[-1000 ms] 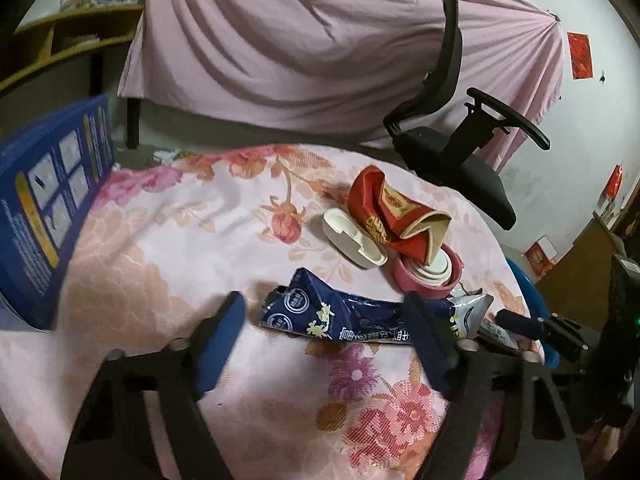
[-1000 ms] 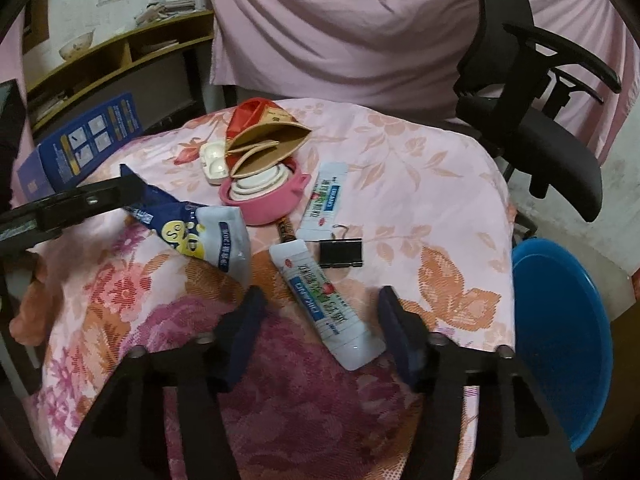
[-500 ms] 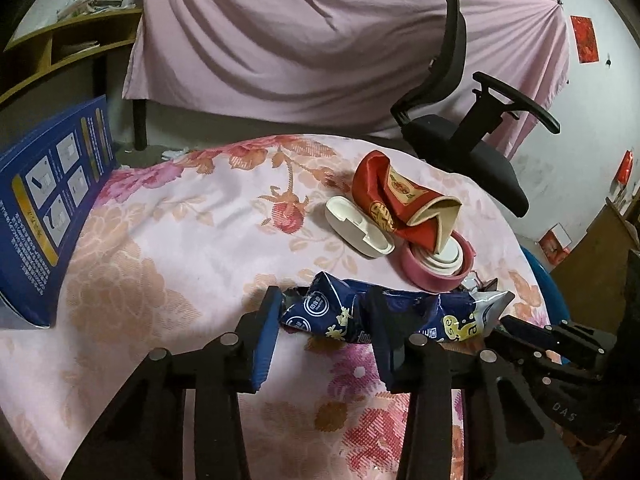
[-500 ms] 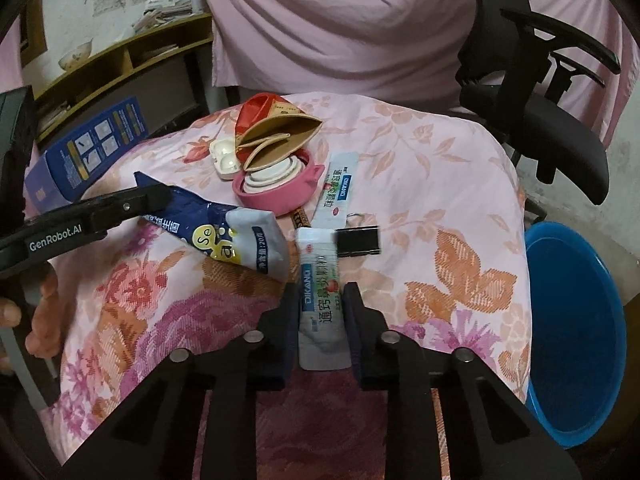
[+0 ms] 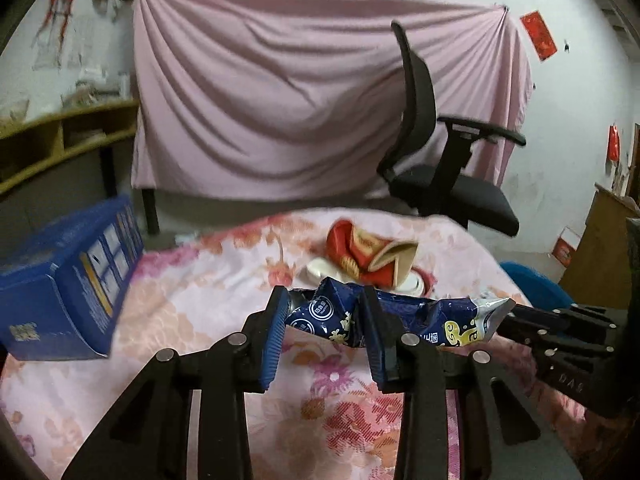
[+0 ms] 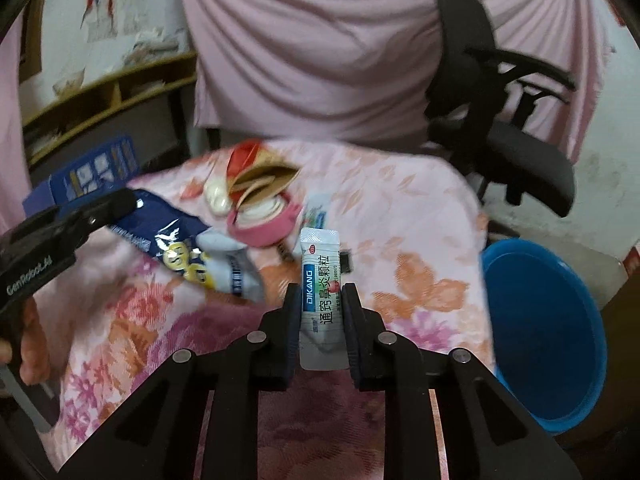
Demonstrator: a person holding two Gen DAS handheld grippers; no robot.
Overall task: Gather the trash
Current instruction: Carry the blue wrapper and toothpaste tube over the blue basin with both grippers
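Mid-task: left gripper (image 5: 324,322) jaws closing on the crumpled blue snack wrapper (image 5: 400,316), right gripper (image 6: 320,312) clamped on the white sachet (image 6: 322,292), both just lifted off the tabletop (image 6: 400,208); blue bin (image 6: 544,320) looks empty, red packet (image 5: 368,252) and pink lid (image 6: 264,224) left.

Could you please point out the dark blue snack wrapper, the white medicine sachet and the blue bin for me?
Dark blue snack wrapper (image 5: 320,312): left wrist view, crumpled printed end.
White medicine sachet (image 6: 322,288): right wrist view, printed middle.
Blue bin (image 6: 548,312): right wrist view, inner wall.

Wrapper (image 5: 384,316) and sachet (image 6: 322,280) newly gripped, raised
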